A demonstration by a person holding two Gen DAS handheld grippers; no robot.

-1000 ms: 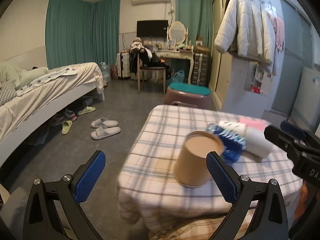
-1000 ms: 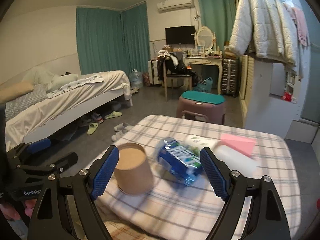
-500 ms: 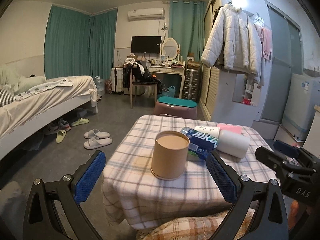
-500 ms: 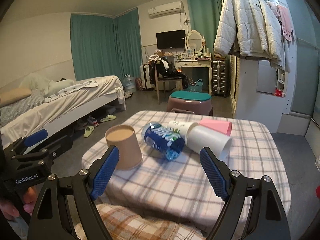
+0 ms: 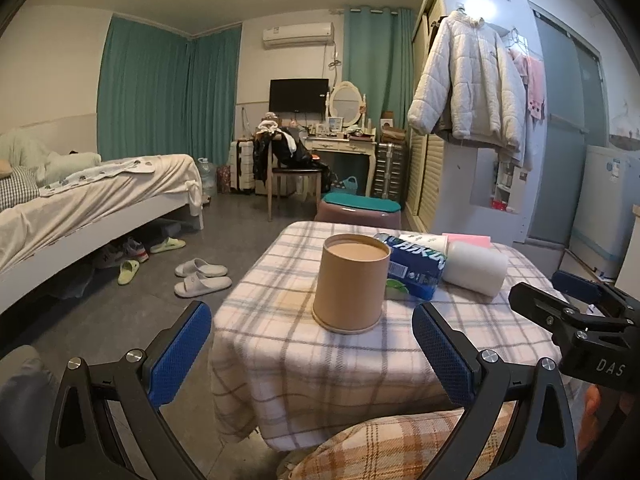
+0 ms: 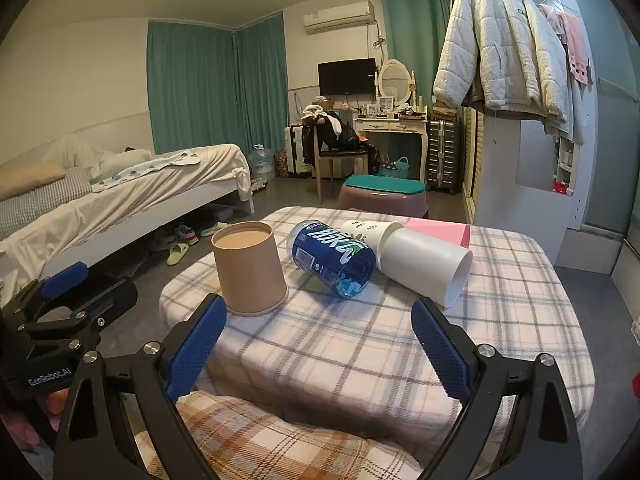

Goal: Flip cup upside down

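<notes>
A tan paper cup (image 5: pixel 351 282) stands upside down, wide rim on the checked tablecloth (image 5: pixel 280 344), flat base up. It shows at the table's left in the right wrist view (image 6: pixel 250 268). My left gripper (image 5: pixel 310 354) is open and empty, held back from the cup, which lies ahead between its blue pads. My right gripper (image 6: pixel 318 344) is open and empty, in front of the table, with the cup ahead to its left. Each gripper shows at the edge of the other's view.
A blue bottle (image 6: pixel 334 258) lies on its side next to the cup. A white cup (image 6: pixel 426 266) lies on its side right of it, with a patterned cup (image 6: pixel 368 232) and pink paper (image 6: pixel 438 232) behind. A plaid cushion (image 6: pixel 256 436) lies under my grippers. A stool (image 6: pixel 382 196) stands beyond the table.
Both grippers have pulled back and down from the table, so the cup and other things look farther and sharper. The cup has stayed upside down on the cloth.
</notes>
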